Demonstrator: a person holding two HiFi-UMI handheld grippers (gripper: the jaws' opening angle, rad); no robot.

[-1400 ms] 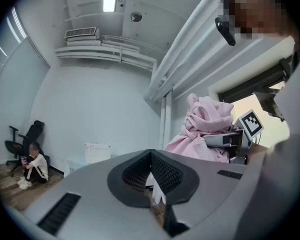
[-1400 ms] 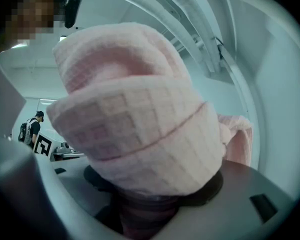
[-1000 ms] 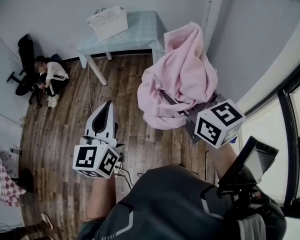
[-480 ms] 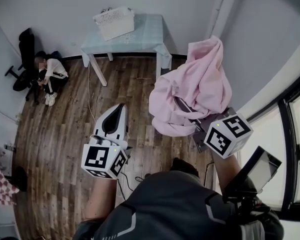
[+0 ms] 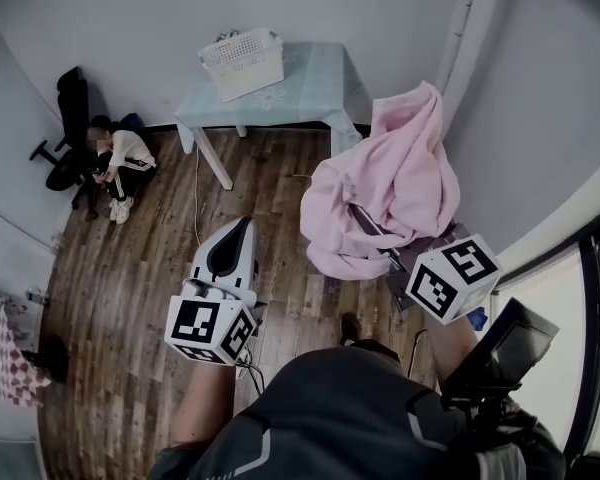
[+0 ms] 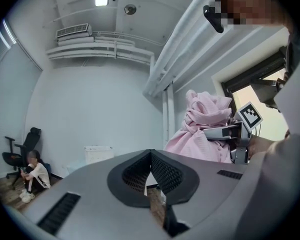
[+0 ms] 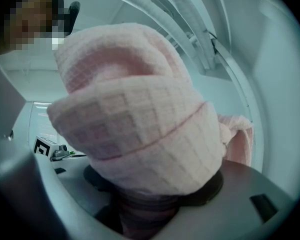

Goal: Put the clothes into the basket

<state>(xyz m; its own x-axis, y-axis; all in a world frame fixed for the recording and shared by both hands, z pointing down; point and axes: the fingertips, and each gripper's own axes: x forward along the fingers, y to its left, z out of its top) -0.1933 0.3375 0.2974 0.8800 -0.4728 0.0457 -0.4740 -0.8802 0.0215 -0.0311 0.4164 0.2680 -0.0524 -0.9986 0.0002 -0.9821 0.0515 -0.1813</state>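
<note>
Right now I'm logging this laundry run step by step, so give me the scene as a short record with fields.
left gripper: jaws together, nothing between them, held over the wood floor
right gripper: closed on the pink garment, holding it in the air
pink garment: bunched, draped over the right gripper
basket: white, on the pale table by the far wall
task stage: garment not yet in the basket
bystander: person seated on the floor beside a black chair
</note>
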